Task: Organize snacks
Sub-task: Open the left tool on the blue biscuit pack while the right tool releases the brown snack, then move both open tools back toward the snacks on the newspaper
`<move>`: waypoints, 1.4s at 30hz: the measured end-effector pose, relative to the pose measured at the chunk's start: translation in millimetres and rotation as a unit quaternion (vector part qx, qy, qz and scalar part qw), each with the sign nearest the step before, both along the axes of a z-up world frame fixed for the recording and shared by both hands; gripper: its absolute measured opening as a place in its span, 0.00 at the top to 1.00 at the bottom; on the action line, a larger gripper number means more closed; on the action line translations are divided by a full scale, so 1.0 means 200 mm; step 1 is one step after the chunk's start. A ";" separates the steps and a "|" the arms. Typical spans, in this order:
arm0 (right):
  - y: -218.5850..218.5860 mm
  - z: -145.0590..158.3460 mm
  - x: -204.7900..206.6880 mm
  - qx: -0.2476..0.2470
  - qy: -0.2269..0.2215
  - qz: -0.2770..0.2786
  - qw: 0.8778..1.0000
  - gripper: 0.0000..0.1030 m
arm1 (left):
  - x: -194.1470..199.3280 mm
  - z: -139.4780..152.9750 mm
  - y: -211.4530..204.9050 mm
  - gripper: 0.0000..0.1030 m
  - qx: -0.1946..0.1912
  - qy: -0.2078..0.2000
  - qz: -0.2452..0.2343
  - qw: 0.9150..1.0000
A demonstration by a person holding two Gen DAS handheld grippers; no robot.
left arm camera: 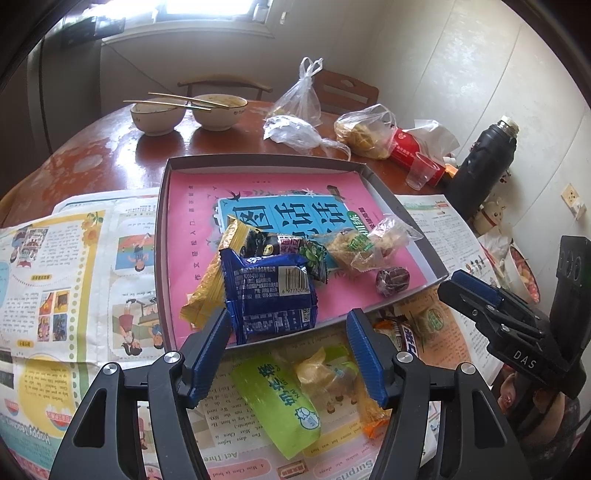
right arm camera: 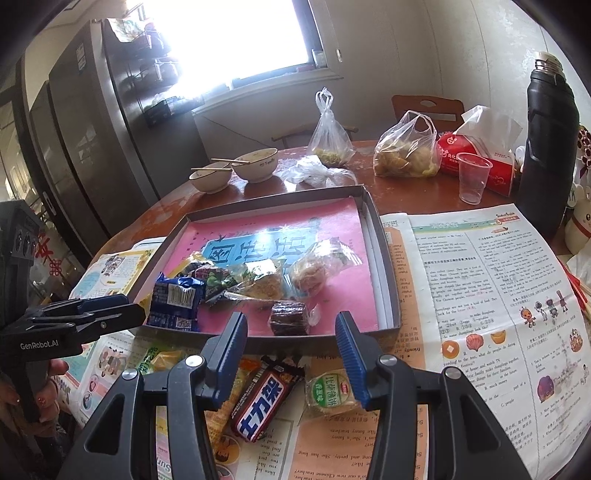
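While right claw gapes, choc bar lies below, untouched

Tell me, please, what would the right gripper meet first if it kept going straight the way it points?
Probably the chocolate bar on the newspaper, lying below the open right gripper; depth is unclear.

We are in the eating corner of a home kitchen. A worn round wooden dining table fills the view, with wooden chairs pushed in at twelve o'clock. Two used bowls with chopsticks laid across sit at eleven o'clock, beside knotted plastic bags of food. A tall steel refrigerator stands at nine o'clock under a bright window. A black thermos, a tissue pack and newspapers spread as a table cover complete it.
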State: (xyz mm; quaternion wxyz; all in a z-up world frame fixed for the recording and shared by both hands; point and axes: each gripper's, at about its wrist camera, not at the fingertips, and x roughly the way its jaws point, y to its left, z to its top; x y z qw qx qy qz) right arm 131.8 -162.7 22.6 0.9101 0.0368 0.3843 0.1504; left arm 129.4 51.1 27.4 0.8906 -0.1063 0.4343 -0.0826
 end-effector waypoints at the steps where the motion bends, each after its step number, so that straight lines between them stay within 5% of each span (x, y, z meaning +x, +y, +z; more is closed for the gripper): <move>1: 0.00 0.00 0.00 0.000 0.001 0.001 1.000 0.52 | 0.00 0.00 0.00 0.35 0.000 0.000 0.000 1.000; 42: 0.05 -0.10 -0.24 -0.031 0.030 -0.019 0.999 0.52 | -0.13 -0.10 -0.07 0.35 0.015 0.017 -0.065 0.998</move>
